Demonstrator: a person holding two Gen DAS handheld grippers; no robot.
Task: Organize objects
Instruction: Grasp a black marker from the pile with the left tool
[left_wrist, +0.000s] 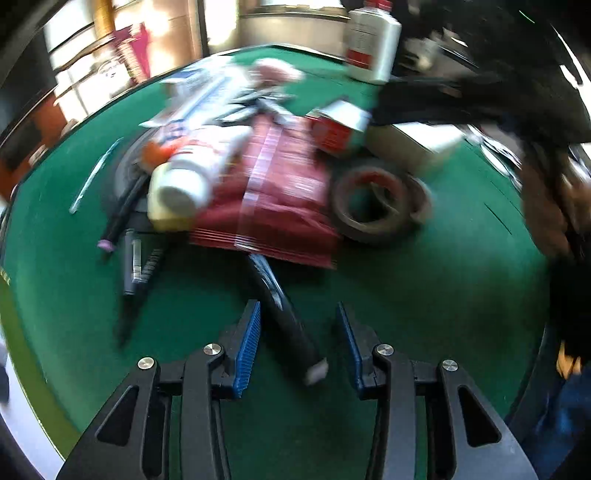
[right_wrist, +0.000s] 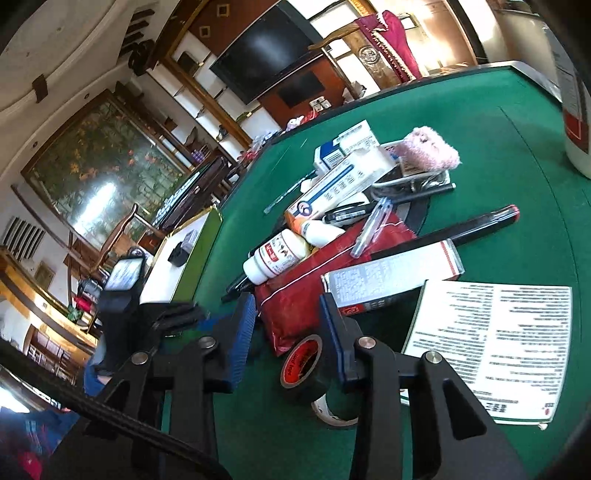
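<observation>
Nearest our lenses are the 2 grippers. Our left gripper stands part open, its blue ribbed pads either side of a long dark marker pen lying on the round green felt table; the left pad looks close to the barrel, the right pad clear of it, though blur hides whether either touches. Our right gripper is likewise part open around a black roll of tape with a red core, which leans on a white roll; contact is not plain, so nothing is held yet.

Going down in size, the heap behind holds a white printed leaflet, a flat dark red foil pouch, a long white and red carton, a small white pill bottle and loose pens.

We judge that we are at the first pick of the sorting, 1 item per gripper. Next we must close squarely on pen and tape, then lift without dragging the pouch.
</observation>
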